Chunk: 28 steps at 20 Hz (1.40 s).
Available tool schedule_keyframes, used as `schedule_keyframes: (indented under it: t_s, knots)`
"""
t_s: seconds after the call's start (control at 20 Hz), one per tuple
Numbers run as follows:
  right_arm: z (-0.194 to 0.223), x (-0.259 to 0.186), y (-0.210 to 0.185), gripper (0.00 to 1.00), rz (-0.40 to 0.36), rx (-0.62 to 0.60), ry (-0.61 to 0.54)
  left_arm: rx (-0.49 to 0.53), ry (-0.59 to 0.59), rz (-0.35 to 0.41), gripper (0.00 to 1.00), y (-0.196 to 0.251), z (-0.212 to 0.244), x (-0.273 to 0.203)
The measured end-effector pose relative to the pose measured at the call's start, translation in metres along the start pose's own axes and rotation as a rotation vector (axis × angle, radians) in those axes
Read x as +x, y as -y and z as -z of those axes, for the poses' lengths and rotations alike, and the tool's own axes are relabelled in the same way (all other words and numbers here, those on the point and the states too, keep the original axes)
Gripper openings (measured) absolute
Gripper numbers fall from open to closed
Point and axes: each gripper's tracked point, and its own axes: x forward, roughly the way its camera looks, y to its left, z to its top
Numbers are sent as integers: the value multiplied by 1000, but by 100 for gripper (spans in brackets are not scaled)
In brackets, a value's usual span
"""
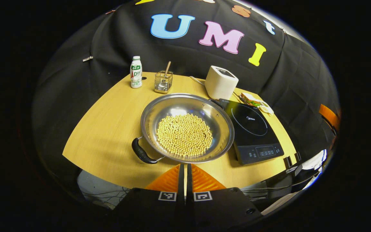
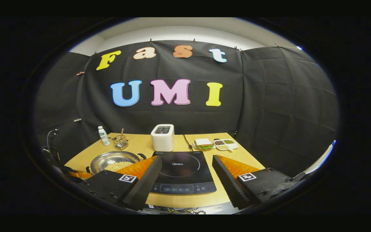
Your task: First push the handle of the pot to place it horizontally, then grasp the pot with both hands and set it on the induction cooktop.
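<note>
On the wooden desk point(image 1: 108, 129), just ahead of my left hand-held gripper point(image 1: 185, 175), sits the pot point(image 1: 187, 127): a wide, shallow, round pan of shiny steel holding a flat heap of small pale beans point(image 1: 184, 134). Its dark curved handle point(image 1: 142, 152) sticks out at the near left of the rim, and a second handle point(image 1: 216, 102) shows at the far right, so the line through the handles runs diagonally across the desk. The pot's right edge lies just beside the induction cooktop point(image 1: 253, 130), a flat black glassy slab with a ring marked on it. Behind stand a white boxy toaster point(image 1: 220, 82), a small wire basket point(image 1: 163, 82) with a spoon, a white bottle point(image 1: 136, 72) and a sandwich point(image 1: 250, 99). My left hand-held gripper is closed to a thin slit, holding nothing. My right hand-held gripper point(image 2: 187, 175) is spread wide over the cooktop's near edge, empty.
</note>
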Motion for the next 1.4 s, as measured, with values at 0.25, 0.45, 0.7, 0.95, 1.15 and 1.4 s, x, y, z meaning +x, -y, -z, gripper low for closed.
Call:
schedule_keyframes:
  t_s: [0.25,0.45,0.7,0.95,1.15,1.4]
  knots:
    - [6,-2,3,98,2,-5,-32,6,-42,-29,5,-19,6,22]
    - [6,-4,3,98,4,-3,-30,16,-65,-31,5,-33,3,35]
    - [9,-6,16,98,43,19,-37,-17,-110,-24,5,-44,10,46]
    - [16,-9,24,98,71,39,-57,-39,-132,-15,5,-47,7,54]
    - [16,-11,21,97,77,28,-51,-21,-138,-42,5,-66,1,59]
    - [22,-9,17,98,88,54,-87,-11,-147,-84,5,-89,-7,66]
